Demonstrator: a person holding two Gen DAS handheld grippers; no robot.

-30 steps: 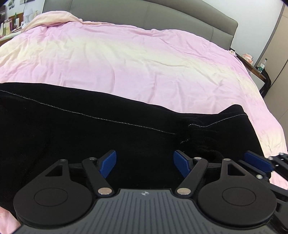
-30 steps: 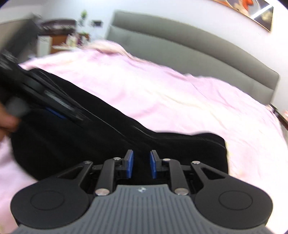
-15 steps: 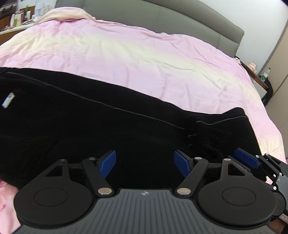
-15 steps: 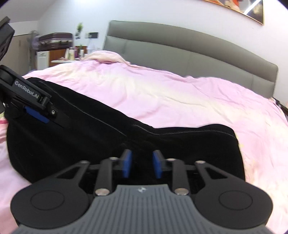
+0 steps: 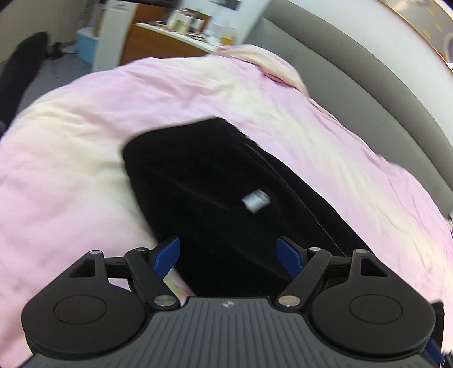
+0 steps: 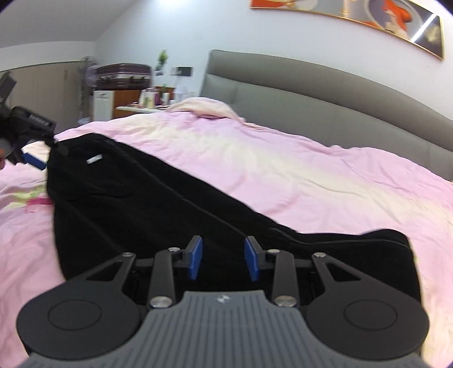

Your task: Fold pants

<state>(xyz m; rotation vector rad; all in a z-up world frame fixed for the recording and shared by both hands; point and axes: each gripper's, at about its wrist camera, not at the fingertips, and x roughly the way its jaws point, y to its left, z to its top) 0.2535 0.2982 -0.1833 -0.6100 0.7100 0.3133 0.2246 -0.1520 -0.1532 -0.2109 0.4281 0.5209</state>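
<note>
Pants [image 6: 147, 203] flat on pink duvet [image 6: 297, 169]; grey headboard [image 6: 311, 96] behind.

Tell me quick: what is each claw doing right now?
Left gripper: open wide, holding nothing, over the black fabric pants.
Right gripper: open, empty, jaws just widened.

Pink duvet [image 6: 283, 169], grey headboard [image 6: 311, 96], maroon suitcase [image 6: 123, 75], framed picture [image 6: 354, 14]
</note>
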